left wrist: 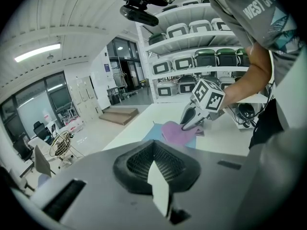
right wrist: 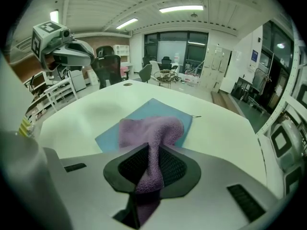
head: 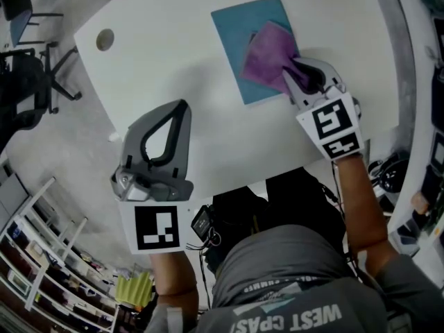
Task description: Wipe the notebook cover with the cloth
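Right gripper (head: 290, 75) pinches cloth (head: 267, 54) on notebook (head: 236, 26), left gripper (head: 182, 107) jaws closed, chairs (head: 28, 82) beside table (head: 173, 54)

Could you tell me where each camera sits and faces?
Head view: on the head, steeply down onto table, left gripper, right gripper, forearms.
Left gripper view: rides that gripper, faces the right gripper; torso shows.
Right gripper view: rides that gripper, faces its clamped cloth; left gripper shows.
Shared: cloth on notebook.

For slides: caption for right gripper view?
Right gripper clamped on a purple cloth draped over a blue notebook on a white table.
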{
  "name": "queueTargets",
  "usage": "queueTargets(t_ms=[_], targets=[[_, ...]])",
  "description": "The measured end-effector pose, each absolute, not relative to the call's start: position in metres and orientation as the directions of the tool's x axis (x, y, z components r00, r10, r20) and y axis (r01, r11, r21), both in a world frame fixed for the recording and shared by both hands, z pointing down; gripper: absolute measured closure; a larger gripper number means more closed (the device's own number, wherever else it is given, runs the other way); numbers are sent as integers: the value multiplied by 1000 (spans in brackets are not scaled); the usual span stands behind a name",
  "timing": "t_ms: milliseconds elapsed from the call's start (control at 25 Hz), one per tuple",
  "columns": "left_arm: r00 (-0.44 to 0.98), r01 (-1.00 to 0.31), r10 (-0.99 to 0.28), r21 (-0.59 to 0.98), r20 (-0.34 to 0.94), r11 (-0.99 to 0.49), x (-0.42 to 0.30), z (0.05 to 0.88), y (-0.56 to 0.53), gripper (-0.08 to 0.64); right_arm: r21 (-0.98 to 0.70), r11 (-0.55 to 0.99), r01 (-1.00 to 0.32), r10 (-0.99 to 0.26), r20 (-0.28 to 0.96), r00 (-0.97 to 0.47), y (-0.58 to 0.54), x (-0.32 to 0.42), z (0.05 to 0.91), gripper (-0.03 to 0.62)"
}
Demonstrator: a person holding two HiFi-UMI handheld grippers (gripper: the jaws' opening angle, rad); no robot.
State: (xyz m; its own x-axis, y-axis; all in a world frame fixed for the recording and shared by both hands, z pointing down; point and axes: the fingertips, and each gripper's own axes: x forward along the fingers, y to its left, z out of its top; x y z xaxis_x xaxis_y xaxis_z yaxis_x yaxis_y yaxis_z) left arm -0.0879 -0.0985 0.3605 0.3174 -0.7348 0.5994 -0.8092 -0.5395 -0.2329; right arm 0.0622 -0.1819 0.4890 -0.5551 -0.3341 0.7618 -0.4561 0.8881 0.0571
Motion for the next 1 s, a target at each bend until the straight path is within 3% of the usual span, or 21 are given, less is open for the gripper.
queueTargets(t_ms=[400, 1000], targets=[[371, -767, -711, -234, 597, -597, -53, 357, -129, 557, 70, 844, -531, -385, 769, -510, -209, 105, 489, 508], [286, -833, -743, -227, 605, -505, -89, 366, -105, 557, 98, 924, -369, -303, 775, -555, -200, 49, 489, 508]])
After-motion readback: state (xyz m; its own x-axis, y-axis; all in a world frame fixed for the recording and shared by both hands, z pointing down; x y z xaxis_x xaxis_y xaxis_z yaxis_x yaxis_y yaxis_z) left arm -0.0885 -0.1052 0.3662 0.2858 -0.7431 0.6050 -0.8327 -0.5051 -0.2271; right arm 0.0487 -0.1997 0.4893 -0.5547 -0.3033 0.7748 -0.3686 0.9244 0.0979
